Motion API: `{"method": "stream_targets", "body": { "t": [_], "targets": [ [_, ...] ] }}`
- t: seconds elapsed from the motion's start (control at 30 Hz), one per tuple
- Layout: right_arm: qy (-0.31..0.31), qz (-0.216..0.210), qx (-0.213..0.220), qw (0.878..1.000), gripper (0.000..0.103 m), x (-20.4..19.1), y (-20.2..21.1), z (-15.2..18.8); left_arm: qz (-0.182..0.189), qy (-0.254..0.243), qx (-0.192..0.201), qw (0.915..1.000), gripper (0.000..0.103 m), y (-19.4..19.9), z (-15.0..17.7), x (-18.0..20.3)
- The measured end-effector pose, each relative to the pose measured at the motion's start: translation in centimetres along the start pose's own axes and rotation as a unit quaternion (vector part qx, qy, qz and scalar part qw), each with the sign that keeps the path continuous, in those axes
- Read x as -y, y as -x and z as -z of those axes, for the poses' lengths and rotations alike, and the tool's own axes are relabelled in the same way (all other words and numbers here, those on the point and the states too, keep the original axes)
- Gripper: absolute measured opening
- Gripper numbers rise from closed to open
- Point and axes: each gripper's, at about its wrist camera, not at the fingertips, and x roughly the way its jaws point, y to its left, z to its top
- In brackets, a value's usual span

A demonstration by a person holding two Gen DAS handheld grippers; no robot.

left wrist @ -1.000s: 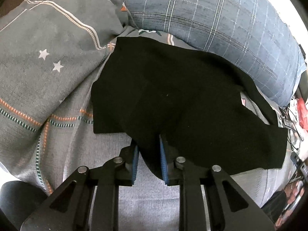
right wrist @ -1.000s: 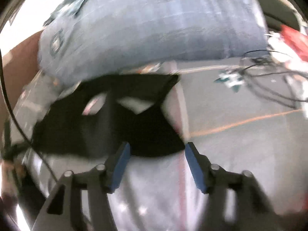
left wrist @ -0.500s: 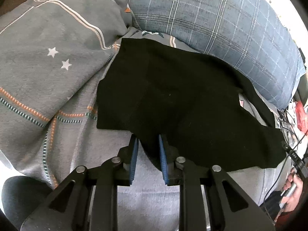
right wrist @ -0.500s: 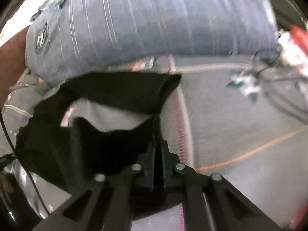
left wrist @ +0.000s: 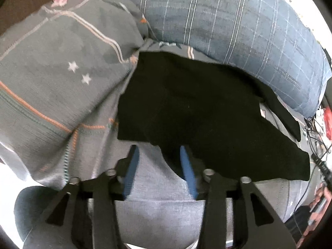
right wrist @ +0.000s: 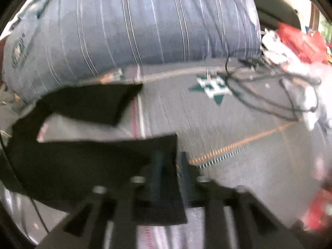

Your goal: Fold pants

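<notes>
Black pants (left wrist: 199, 114) lie spread on a grey bed cover (left wrist: 62, 95). My left gripper (left wrist: 158, 155) is open; a flap of the pants' near edge hangs between its blue pads (left wrist: 186, 168) without being pinched. In the right wrist view the pants (right wrist: 78, 161) show two legs, one far (right wrist: 93, 103) and one near. My right gripper (right wrist: 169, 161) is shut on the near leg's end, and black cloth drapes over the fingers (right wrist: 155, 174). The view is blurred.
A large blue plaid pillow (left wrist: 238, 27) lies behind the pants. A folded grey blanket with stars (left wrist: 68, 47) is at the left. Black cables (right wrist: 269, 91) and red and white clutter (right wrist: 298, 39) lie at the right of the bed.
My left gripper has opened and let go of the pants' edge. My right gripper closed on the near leg's end and has pulled it to the right.
</notes>
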Motion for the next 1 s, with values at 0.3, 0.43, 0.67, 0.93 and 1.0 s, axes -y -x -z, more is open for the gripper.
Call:
{"method": "stream_targets", "body": {
  "t": [0.3,0.43,0.67,0.93,1.0],
  "targets": [
    [0.043,-0.141,0.022,0.989,0.049,-7.4,1.9,-1.5,0.005,-0.003,0.023,0.9997,0.065,0.5,-1.3,0.5],
    [0.073,-0.18,-0.001,0.981,0.049,-11.9,0.8,0.1,0.006,-0.005,0.016,0.9998,0.065,-1.1,-1.2,0.8],
    [0.123,-0.219,-0.042,0.967,0.049,-17.7,-1.6,2.4,0.006,-0.011,-0.027,0.9995,0.065,-4.0,-0.7,0.8],
    [0.166,-0.229,-0.02,0.959,0.057,-20.7,-3.1,-2.9,0.052,-0.041,0.004,0.9978,0.082,-2.8,-5.2,1.6],
    [0.176,-0.228,-0.017,0.958,0.058,-21.7,-3.9,-4.6,0.063,-0.059,0.005,0.9963,0.083,-3.5,-6.9,2.3]
  ]
}}
